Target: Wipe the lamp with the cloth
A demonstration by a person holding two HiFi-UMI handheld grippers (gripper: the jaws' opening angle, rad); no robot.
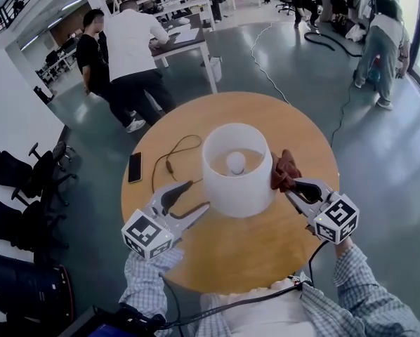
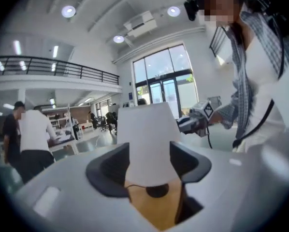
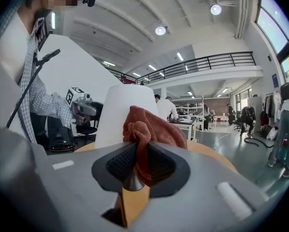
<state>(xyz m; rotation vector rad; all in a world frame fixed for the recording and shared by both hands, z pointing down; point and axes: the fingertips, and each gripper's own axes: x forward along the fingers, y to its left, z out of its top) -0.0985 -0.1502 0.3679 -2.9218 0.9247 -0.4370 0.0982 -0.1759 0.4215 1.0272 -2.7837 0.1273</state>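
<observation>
Lamp (image 1: pixel 234 196): stands upright near the middle of the round counter (image 1: pixel 231 262). It has a white shade, and its bulb (image 1: pixel 236 162) shows from above. Its cord (image 1: pixel 169 159) trails off to the left, near a phone (image 1: pixel 135 167).
Cloth (image 1: pixel 284 173): rust-brown and bunched, at the shade's right side. It is touching the shade or just beside it, and I cannot tell which.
Right tongs (image 1: pixel 291 188): narrow, clamped on the cloth, which bulges out above the jaws and faces the shade.
Left tongs (image 1: pixel 199 194): spread wide and holding nothing. The tips are just beside the shade's lower left. The shade shows between the jaws, but the pads are not on it.
Done: the cloth is picked up and brought to the lamp.
Step in hand: judging by the cloth's place, wiping of the shade's right side is either just starting or under way.
Left to do: probably most of the wipe, meaning the front, left and far sides of the shade, plus the base if it counts.
Not shown: no dust or streaks show on the shade, so the wiped area cannot be read.
Left tongs' likely part: well placed to steady the shade while the cloth rubs it.
</observation>
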